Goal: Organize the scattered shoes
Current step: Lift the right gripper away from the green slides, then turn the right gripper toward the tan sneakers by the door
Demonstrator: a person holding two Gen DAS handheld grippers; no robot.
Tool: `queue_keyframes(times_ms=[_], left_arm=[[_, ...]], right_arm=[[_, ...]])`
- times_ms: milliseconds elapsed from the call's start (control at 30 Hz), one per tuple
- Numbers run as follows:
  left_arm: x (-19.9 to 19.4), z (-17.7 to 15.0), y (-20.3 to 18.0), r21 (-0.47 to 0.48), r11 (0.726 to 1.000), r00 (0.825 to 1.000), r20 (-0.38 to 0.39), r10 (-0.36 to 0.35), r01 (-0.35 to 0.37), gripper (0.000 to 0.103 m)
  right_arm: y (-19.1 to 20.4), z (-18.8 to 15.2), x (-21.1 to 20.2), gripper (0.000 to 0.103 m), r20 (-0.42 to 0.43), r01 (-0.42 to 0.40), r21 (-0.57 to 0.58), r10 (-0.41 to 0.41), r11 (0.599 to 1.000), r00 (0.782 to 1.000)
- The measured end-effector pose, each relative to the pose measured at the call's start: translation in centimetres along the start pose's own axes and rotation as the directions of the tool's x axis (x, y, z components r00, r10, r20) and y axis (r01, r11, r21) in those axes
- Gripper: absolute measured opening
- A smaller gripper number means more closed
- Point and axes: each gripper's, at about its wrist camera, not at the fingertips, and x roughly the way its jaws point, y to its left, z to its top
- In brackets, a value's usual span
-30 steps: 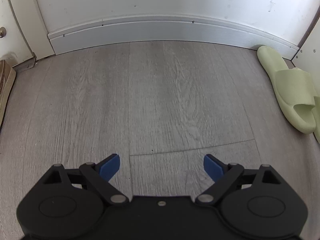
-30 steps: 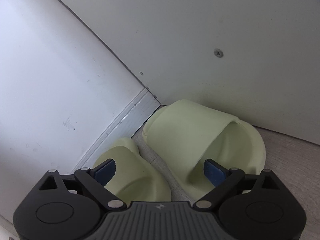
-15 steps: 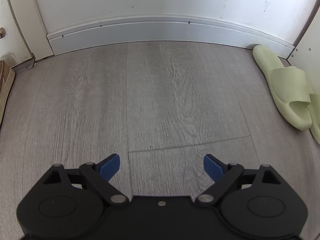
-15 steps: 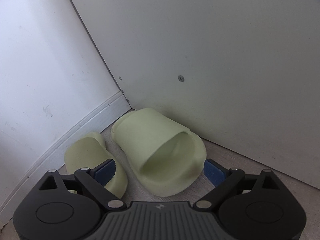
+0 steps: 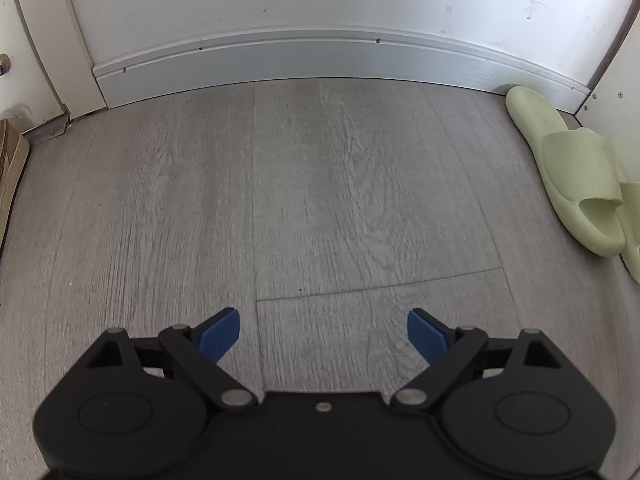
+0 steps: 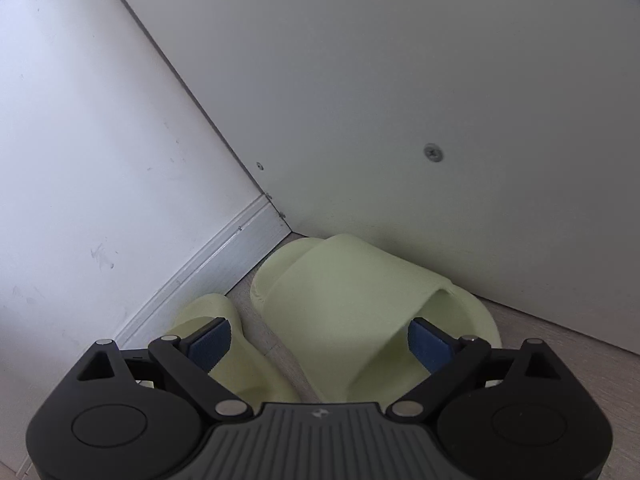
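Two pale green slippers lie side by side in a corner between white panels. In the right wrist view the larger-looking slipper [image 6: 360, 292] sits under my right gripper [image 6: 320, 344], its strap between the wide-apart blue pads. The right pad [image 6: 426, 346] hangs at the strap's opening, the left pad [image 6: 212, 344] over the second slipper [image 6: 224, 360]; neither presses. In the left wrist view my left gripper [image 5: 323, 336] stands open over bare floor, holding nothing. The slipper pair [image 5: 568, 168] lies far to its right by the baseboard.
Grey wood-look floor [image 5: 320, 184] runs to a white baseboard [image 5: 320, 56] and wall. A beige shoe [image 5: 10, 172] pokes in at the left edge. A white panel with a screw head [image 6: 433, 153] stands close behind the slippers.
The right gripper drew back from the slippers half a second ago and has now come in close over them again. The left gripper has stayed where it was.
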Motion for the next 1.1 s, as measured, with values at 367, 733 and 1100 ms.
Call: queue_keyframes(times_ms=[367,733,1100], left_arm=[[0.5,-0.2,0.2,-0.013,1.000,1.000,-0.018,-0.016,0.016,0.091],[0.2,-0.3,0.3,-0.011,1.000,1.000,-0.016,-0.012,0.012,0.091],[0.3,-0.6,0.4,-0.014,1.000,1.000,-0.019,-0.019,0.019,0.091]], right_arm=[[-1.8,-3.0,-3.8,0.096,0.013,0.145,-0.049,-0.145,0.988,0.989],[0.2,-2.0,-0.4,0.097,0.008,0.082,0.003,-0.082,0.997,0.997],[5.1,-3.1,-1.4,0.096,0.033,0.016,-0.256,-0.008,0.966,0.999]])
